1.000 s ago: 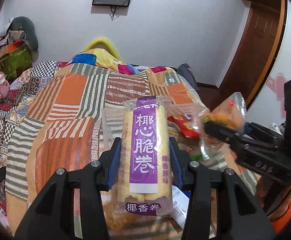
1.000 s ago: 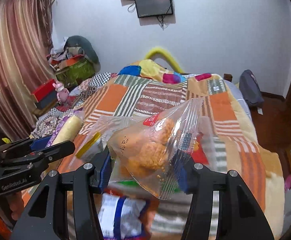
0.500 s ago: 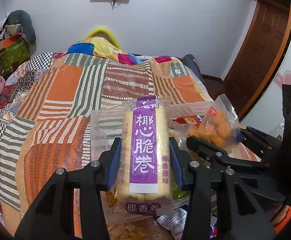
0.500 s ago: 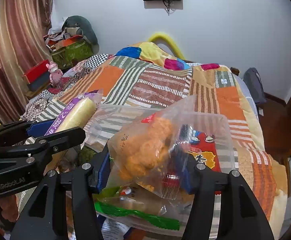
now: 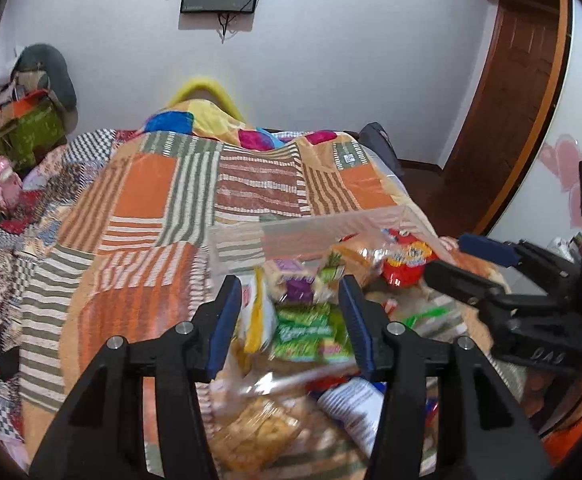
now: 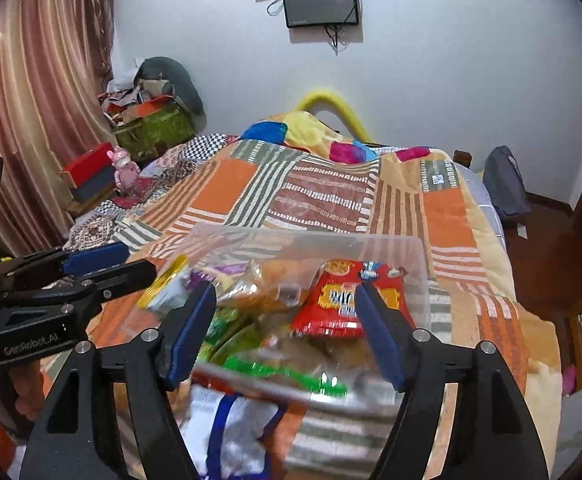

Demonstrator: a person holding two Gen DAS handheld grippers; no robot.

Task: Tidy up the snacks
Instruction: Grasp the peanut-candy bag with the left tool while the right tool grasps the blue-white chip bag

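Note:
A clear plastic box [image 5: 331,220] [image 6: 395,246] sits on the bed's quilt and holds several snack packs. The purple-labelled roll pack [image 5: 293,280] lies inside it, blurred, beside green packs [image 5: 311,330] and a red pack [image 5: 405,260] [image 6: 339,304]. The bag of orange snacks [image 6: 271,284] lies in the box too. My left gripper [image 5: 287,320] is open and empty above the box. My right gripper [image 6: 283,328] is open and empty over it; it also shows in the left wrist view [image 5: 467,264]. A white and blue pack [image 6: 235,424] lies near the front.
The patchwork quilt [image 5: 163,208] covers the bed behind and left of the box. Cluttered boxes and a pink toy [image 6: 123,168] stand at the left by a curtain. A wooden door [image 5: 511,100] is at the right, a dark bag [image 6: 503,184] beside the bed.
Both grippers opened. The purple roll pack left my left gripper and the bag of orange snacks left my right gripper; both now lie in the clear box.

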